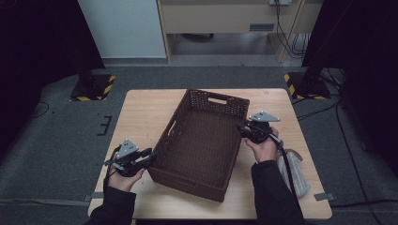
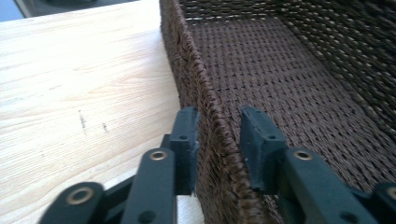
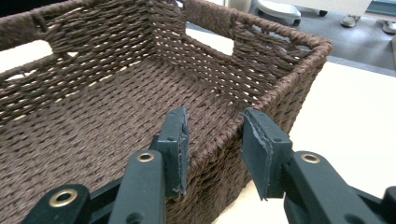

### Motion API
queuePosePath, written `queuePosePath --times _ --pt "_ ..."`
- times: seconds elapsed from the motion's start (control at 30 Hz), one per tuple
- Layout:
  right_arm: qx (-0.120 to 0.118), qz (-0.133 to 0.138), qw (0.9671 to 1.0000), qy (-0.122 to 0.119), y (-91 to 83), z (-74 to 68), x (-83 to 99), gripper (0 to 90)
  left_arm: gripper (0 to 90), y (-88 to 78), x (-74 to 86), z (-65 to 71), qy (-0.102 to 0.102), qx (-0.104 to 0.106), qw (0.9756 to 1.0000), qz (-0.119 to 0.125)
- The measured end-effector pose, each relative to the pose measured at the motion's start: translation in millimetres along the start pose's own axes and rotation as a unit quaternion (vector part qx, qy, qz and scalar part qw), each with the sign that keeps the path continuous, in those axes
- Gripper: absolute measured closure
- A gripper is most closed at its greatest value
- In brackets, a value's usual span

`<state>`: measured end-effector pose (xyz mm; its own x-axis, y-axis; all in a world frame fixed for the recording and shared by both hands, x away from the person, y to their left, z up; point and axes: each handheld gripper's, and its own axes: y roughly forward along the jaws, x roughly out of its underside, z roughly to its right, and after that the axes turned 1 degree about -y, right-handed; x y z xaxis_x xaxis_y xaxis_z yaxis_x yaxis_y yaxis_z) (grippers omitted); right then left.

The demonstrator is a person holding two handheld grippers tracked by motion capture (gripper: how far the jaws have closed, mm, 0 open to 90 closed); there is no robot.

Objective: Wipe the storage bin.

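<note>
A dark brown woven basket (image 1: 202,140) sits askew on the wooden table (image 1: 141,117), with nothing inside it. My left gripper (image 1: 149,156) is at the basket's near left corner. In the left gripper view its jaws straddle the left wall (image 2: 212,121) and the pads (image 2: 189,140) press on it. My right gripper (image 1: 244,129) is at the right wall. Its jaws straddle the rim (image 3: 219,144) near a handle cut-out (image 3: 208,39), with a little room beside the right pad (image 3: 254,149).
A clear plastic bag (image 1: 293,171) lies on the table by the person's right forearm, under the right gripper's cable. Bare tabletop lies left of the basket (image 2: 84,93). Two stand bases with yellow-black tape (image 1: 91,89) rest on the floor beyond the table.
</note>
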<state>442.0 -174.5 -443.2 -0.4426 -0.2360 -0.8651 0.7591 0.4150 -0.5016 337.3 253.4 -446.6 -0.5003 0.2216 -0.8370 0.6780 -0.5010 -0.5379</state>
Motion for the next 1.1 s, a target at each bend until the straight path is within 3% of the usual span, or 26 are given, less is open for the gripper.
queuePosePath --times 0.2,0.33,0.47,0.63,0.83,0.97,1.1 --pt "-0.010 -0.007 0.9999 0.006 -11.1 -3.1 1.6 60.8 72.7 0.0 -0.1 -6.0 -0.010 -0.006 0.9999 0.000" --pt "0.008 0.019 0.9997 0.011 -13.0 3.2 -3.6 56.3 73.6 1.2 -1.0 -9.6 -0.011 -0.011 0.9999 0.001" --pt "0.027 0.029 0.9991 0.013 -7.4 12.6 -8.0 54.9 73.6 3.1 -1.5 -16.0 -0.017 -0.016 0.9997 0.004" --pt "0.028 0.012 0.9995 0.012 5.1 17.1 -5.0 54.0 74.2 7.3 -3.8 -25.3 -0.025 -0.018 0.9995 0.007" --pt "0.025 0.009 0.9996 0.009 1.1 17.1 -2.2 55.6 75.1 15.8 -7.7 -33.4 -0.023 -0.021 0.9995 0.003" --pt "0.026 0.007 0.9996 0.012 -5.8 13.5 2.4 55.5 73.9 21.2 -9.4 -37.5 -0.028 -0.030 0.9991 0.005" --pt "0.033 0.013 0.9992 0.016 -11.6 8.9 6.7 55.5 66.9 16.5 -9.2 -36.5 -0.031 -0.037 0.9988 0.011"
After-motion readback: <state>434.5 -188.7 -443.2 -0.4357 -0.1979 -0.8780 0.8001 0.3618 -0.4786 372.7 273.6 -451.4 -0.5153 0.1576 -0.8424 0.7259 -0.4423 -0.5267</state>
